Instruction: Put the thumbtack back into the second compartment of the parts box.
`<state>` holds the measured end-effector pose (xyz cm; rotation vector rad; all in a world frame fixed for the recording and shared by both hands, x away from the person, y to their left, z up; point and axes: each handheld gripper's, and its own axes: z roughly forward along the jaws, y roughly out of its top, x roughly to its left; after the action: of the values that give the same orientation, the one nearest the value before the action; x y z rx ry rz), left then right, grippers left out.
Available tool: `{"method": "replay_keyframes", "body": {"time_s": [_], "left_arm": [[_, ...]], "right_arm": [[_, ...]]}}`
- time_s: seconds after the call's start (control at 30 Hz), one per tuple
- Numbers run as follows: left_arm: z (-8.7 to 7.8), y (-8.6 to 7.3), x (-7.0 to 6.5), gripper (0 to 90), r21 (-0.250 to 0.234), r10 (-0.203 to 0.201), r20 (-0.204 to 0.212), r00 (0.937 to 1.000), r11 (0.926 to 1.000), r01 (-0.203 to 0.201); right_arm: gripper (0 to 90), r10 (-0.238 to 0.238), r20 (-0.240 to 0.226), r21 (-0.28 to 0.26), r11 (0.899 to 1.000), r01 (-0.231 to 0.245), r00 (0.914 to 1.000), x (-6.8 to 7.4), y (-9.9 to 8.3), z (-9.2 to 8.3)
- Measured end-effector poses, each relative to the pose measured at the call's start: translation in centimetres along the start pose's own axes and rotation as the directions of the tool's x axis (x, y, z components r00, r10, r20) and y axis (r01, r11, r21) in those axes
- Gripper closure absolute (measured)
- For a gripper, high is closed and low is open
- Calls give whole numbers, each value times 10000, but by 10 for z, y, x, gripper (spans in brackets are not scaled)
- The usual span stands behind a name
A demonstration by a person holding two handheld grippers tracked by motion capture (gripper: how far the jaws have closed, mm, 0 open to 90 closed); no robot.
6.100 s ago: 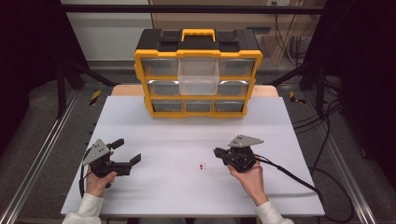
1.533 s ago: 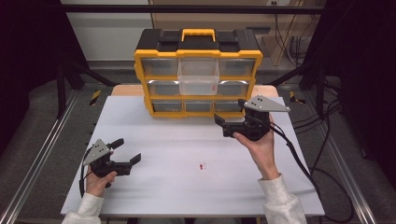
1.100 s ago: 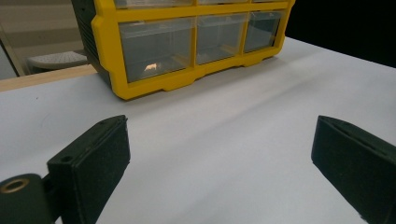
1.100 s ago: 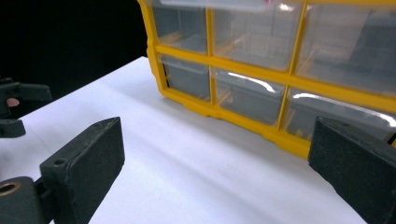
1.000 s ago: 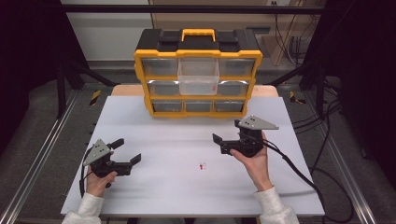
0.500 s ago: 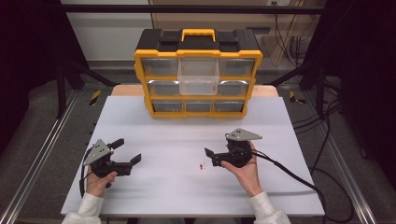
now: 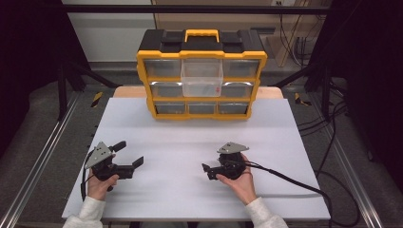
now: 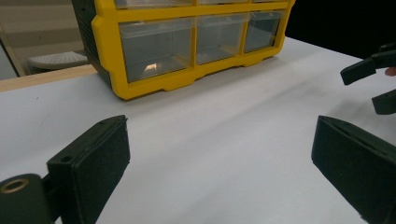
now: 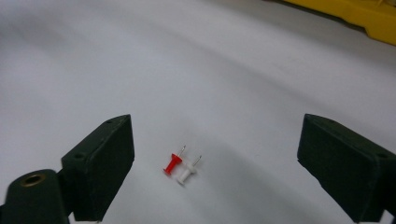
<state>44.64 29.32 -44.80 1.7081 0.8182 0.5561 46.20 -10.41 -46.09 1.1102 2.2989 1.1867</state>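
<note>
You are lining up a pick: your right gripper (image 7: pixel 207 172) hovers low over the white table (image 7: pixel 190 142), near centre, its jaws just narrowing yet empty. Close squarely on the red pushpin (image 9: pixel 173 164) and white pushpin (image 9: pixel 186 174) lying touching between them. Your left gripper (image 7: pixel 128 159) rests open, near left.

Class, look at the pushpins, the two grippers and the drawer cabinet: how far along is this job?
Done: one clear drawer of the yellow cabinet stands pulled out. In hand: the right gripper, jaws wide but just closing, brackets the red pushpin and white pushpin lying together, untouched. Left: gripping and lifting them. The left gripper rests open.
</note>
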Motion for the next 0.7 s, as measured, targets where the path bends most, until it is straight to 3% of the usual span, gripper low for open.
{"method": "replay_keyframes", "body": {"time_s": [0.17,0.47,0.7], "left_arm": [[0,0,0,41,6,-2,9,10000,10000,2],[0,0,0,41,-17,-10,-11,10000,10000,10],[0,0,0,41,-9,-3,-27,10000,10000,3]], "right_arm": [[227,-193,28,376,9991,192,9998,1,-6,6],[469,-87,-144,884,9960,99,9999,3,-13,15],[602,-42,-341,987,9951,75,9994,3,-13,17]]}}
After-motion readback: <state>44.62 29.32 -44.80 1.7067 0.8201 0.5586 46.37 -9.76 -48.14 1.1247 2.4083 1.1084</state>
